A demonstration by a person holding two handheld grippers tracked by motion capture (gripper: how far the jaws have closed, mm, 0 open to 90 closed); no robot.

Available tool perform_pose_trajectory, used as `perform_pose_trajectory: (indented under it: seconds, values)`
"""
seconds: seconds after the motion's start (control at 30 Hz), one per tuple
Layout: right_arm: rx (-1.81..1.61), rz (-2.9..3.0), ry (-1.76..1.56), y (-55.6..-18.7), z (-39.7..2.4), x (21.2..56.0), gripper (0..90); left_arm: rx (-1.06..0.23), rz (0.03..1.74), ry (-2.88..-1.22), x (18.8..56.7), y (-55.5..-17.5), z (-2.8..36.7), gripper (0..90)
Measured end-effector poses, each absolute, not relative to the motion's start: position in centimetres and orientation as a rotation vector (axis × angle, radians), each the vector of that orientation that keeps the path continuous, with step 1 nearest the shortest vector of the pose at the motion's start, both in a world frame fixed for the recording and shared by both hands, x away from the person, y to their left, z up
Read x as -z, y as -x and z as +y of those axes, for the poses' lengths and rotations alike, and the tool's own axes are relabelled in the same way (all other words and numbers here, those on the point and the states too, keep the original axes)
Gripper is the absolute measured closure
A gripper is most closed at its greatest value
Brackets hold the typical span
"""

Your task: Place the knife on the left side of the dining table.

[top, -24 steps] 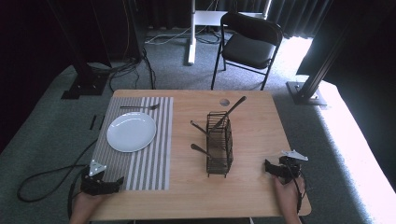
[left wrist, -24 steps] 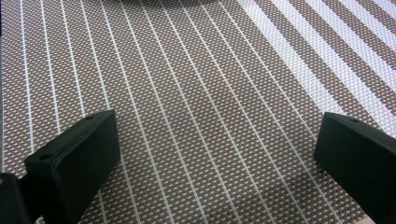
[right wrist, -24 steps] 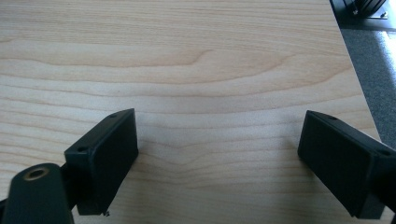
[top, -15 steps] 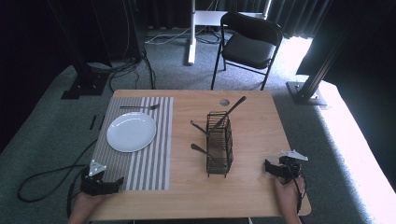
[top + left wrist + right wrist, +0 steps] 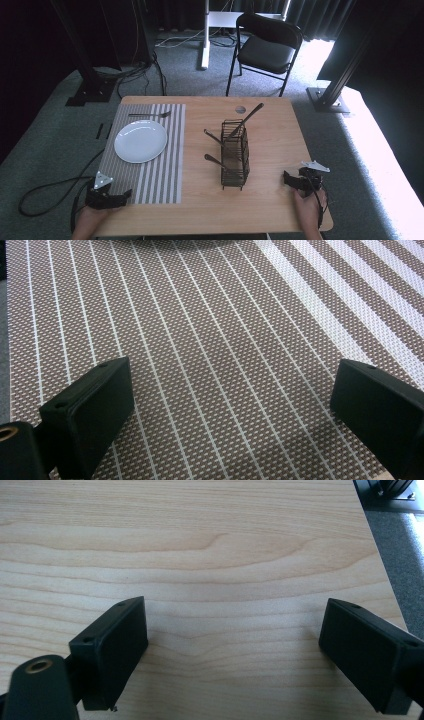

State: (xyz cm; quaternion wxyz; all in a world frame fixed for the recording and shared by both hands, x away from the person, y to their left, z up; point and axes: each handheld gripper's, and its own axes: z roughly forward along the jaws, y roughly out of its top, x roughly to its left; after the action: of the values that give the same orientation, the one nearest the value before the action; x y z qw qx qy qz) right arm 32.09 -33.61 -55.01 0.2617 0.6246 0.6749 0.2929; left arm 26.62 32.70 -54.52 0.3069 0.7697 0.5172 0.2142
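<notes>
Black jaws of both tools gape wide, gripping nothing: left tool (image 5: 126, 194) lies low over the striped placemat (image 5: 150, 170), right tool (image 5: 285, 178) over bare wooden surface (image 5: 270, 200).

- Striped placemat (image 5: 150, 155): brown-and-white woven, lying flat on the bench's nine o'clock side (broad white bands toward three o'clock).
- Wire cutlery caddy (image 5: 235, 152): black, upright at the bench's centre, utensil handles (image 5: 247, 120) sticking out.
</notes>
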Motion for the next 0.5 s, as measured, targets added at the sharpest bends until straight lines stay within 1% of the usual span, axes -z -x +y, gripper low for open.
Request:
perform_pose_trajectory:
  seconds: [0.13, 0.2, 0.23, 0.5]
  values:
    - [-0.793, 1.827, -1.691, -32.09, -33.61, 55.01, 11.5, -0.583, 1.379, -2.031, 54.41, -26.65, 32.73, 4.0]
    - [-0.793, 1.826, -1.691, -32.09, -33.61, 55.01, 11.6, -0.554, 1.392, -2.011, 54.29, -26.71, 32.89, 4.0]
    - [-0.793, 1.826, -1.691, -32.1, -33.61, 55.01, 11.5, -0.574, 1.39, -2.014, 54.21, -26.61, 32.8, 4.1]
    - [-0.793, 1.826, -1.692, -32.1, -33.61, 55.01, 11.6, -0.558, 1.365, -2.038, 53.73, -26.55, 31.9, 4.1]
